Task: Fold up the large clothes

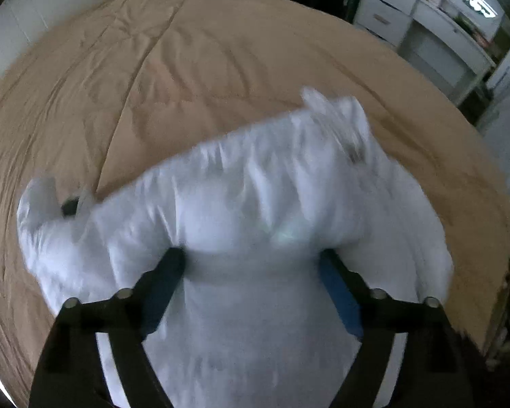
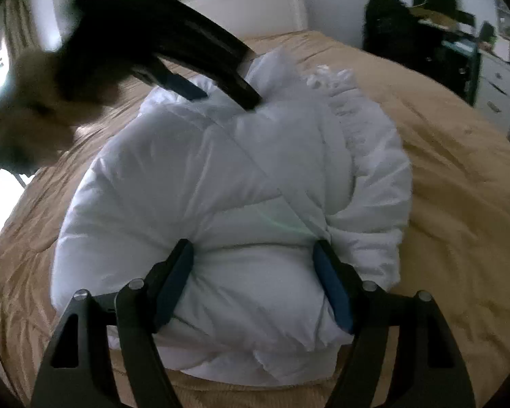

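Note:
A white puffy jacket [image 1: 255, 197] lies bunched and folded on the tan bed cover [image 1: 187, 68]. In the left wrist view, which is blurred, my left gripper [image 1: 251, 255] stands over it with its jaws wide and the padded cloth between them, not clamped. In the right wrist view the jacket [image 2: 221, 176] forms a thick roll. My right gripper [image 2: 255, 248] has its blue pads [image 2: 333, 285] pressed into the near end of that roll, and the cloth dents at both pads. The left gripper [image 2: 227, 100] reaches down onto the far side of the jacket, held by a hand [image 2: 27, 108].
The bed cover [image 2: 459, 170] spreads wide around the jacket. White drawers and a desk [image 1: 408, 17] stand beyond the bed's right edge. Dark furniture [image 2: 425, 34] sits at the far right corner, with a white wall and headboard [image 2: 289, 0] behind the bed.

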`<state>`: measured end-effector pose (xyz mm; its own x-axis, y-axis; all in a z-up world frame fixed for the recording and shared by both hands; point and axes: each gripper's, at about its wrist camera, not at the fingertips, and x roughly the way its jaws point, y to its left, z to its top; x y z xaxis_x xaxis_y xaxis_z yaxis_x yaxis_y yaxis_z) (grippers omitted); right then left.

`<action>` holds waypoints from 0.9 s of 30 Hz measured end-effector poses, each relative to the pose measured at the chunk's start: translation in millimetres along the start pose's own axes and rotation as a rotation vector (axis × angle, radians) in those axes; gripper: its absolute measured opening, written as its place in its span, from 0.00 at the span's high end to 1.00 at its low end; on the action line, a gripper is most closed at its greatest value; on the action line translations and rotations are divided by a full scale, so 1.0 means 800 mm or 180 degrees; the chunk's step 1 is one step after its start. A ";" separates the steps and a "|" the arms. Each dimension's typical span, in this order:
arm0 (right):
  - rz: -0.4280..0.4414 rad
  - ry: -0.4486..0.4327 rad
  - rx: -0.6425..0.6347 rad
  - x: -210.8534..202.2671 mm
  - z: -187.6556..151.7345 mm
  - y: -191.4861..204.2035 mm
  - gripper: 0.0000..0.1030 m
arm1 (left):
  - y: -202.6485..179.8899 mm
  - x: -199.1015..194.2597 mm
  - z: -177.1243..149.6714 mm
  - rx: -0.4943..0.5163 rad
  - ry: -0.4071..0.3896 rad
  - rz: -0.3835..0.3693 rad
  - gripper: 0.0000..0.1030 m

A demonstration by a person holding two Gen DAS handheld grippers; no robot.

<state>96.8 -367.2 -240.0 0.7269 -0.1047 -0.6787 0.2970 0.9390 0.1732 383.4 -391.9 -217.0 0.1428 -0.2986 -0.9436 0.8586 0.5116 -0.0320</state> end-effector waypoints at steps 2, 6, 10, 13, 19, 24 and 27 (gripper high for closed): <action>-0.0057 -0.0032 0.0063 0.001 0.000 0.000 0.29 | 0.003 0.023 0.026 0.0011 -0.0046 0.0190 0.13; -0.0130 -0.0037 0.0073 0.008 0.001 0.005 0.29 | 0.016 0.070 0.066 -0.0108 0.0073 0.0485 0.19; -0.0164 0.0018 0.0046 0.015 0.007 0.007 0.28 | 0.056 0.055 0.104 -0.0491 0.0020 0.0193 0.41; -0.0236 0.0040 -0.0002 0.006 -0.002 0.014 0.28 | 0.105 -0.031 0.110 -0.0798 -0.0527 0.0010 0.41; -0.0902 -0.0025 -0.0172 -0.003 -0.001 0.027 0.00 | 0.189 -0.158 0.012 -0.1006 -0.0872 0.0086 0.23; -0.1144 0.0008 -0.0254 -0.002 -0.001 0.021 0.00 | 0.246 -0.150 -0.149 -0.1413 -0.0852 -0.0253 0.20; -0.0870 0.0178 0.0100 -0.004 -0.002 0.003 0.00 | 0.273 -0.104 -0.226 -0.1997 -0.0832 -0.0876 0.18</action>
<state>94.3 -364.1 -239.1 0.5821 -0.3336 -0.7416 0.4971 0.8677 -0.0002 470.1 -109.4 -205.2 0.1426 -0.6252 -0.7674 0.4480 0.7321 -0.5132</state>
